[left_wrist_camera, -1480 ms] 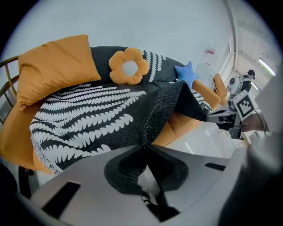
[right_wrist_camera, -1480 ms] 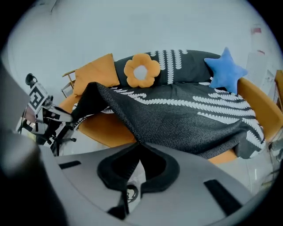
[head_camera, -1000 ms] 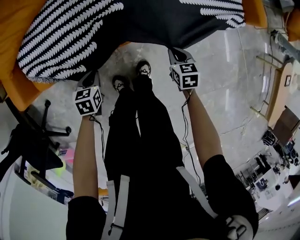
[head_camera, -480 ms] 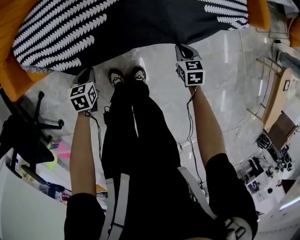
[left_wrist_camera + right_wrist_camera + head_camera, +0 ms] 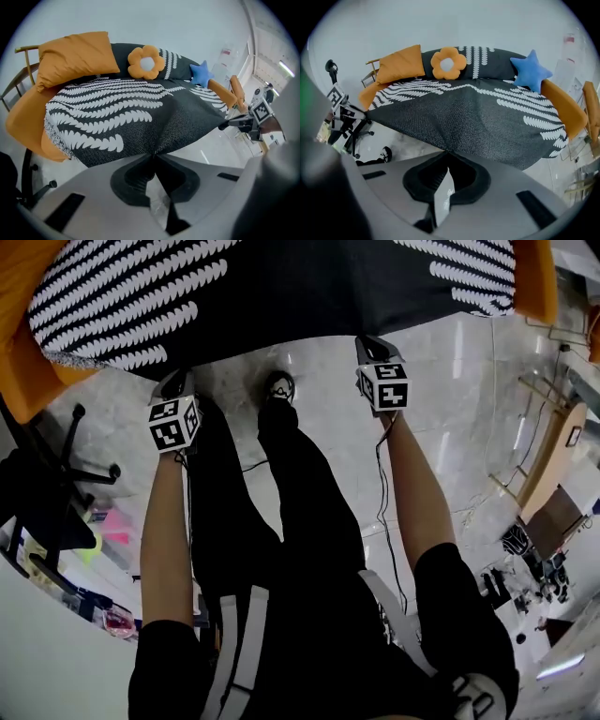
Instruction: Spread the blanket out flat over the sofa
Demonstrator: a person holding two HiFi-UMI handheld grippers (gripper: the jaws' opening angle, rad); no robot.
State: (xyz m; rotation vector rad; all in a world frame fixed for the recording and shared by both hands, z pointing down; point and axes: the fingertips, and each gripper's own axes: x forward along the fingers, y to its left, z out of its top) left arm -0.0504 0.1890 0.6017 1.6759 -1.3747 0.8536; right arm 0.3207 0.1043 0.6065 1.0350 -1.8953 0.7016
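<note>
Head view showed me both grippers held out ahead of the person's legs [image 5: 281, 502], each gripping the near edge of the black-and-white blanket [image 5: 281, 287]. The left gripper [image 5: 152, 157] had its jaws closed tight on a gathered fold of the hem. The right gripper [image 5: 446, 152] was clamped on the hem the same way, well apart from the left one along that edge. Beyond both sets of jaws the blanket stretched over the orange sofa [image 5: 23, 117], its near edge held up above the pale floor [image 5: 450, 409]. Far beyond the jaws, against the backrest, sat an orange pillow [image 5: 75, 56], a flower cushion [image 5: 146, 62] and a blue star cushion [image 5: 531, 70]. A black office chair [image 5: 47, 493] stood to the left of the left gripper.
</note>
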